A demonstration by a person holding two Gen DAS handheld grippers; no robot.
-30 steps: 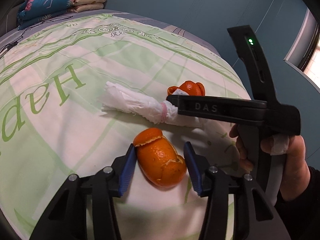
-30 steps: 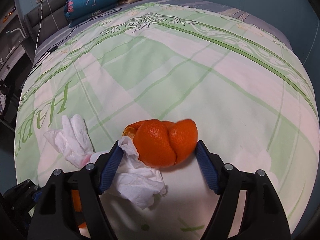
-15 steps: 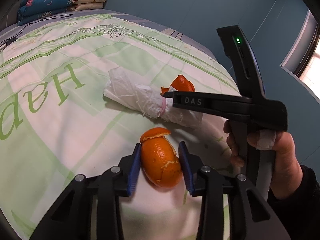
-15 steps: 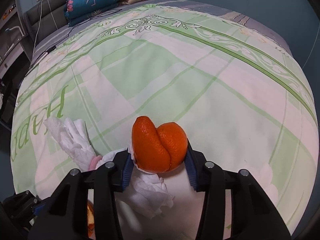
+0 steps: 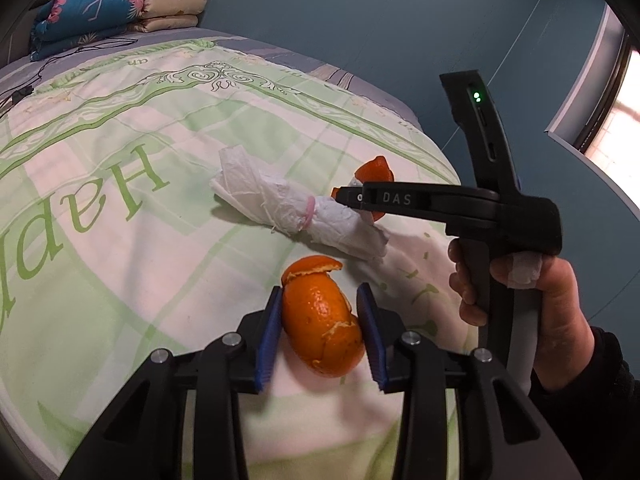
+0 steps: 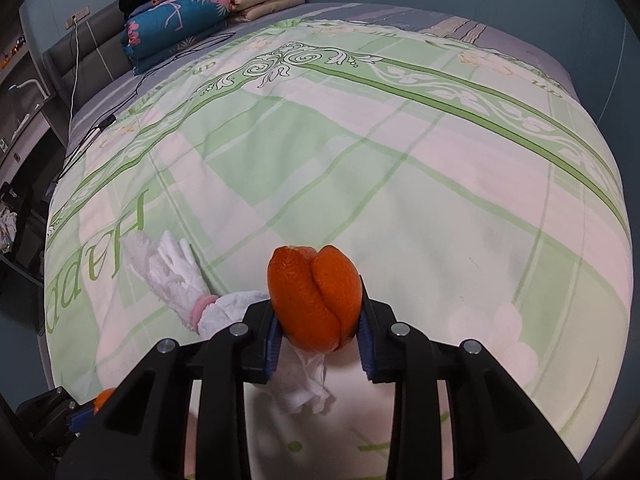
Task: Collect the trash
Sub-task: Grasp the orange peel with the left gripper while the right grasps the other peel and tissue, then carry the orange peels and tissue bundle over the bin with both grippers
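A curled orange peel [image 5: 320, 320] is pinched between the blue pads of my left gripper [image 5: 320, 292], just above the green and white bedspread [image 5: 120, 240]. In the right wrist view a second orange peel [image 6: 312, 292] is folded double between the pads of my right gripper [image 6: 316, 304], whose jaws are closing and press on both its sides. A white tissue roll [image 5: 288, 204] with a pink band lies on the bedspread between the two grippers; one end of it [image 6: 304, 384] shows under the right gripper. A hand [image 5: 552, 312] holds the right gripper's handle.
Folded blankets [image 6: 180, 20] are stacked at the head of the bed, with a black cable [image 6: 100, 124] trailing across that corner. The bed's rounded edge [image 5: 420, 128] drops off toward a blue wall [image 5: 360, 20]. A bright window [image 5: 624, 112] is at the far right.
Both grippers have closed on their orange peels and risen a little off the bedspread. The right peel was squeezed from a wide shape into a tight fold.
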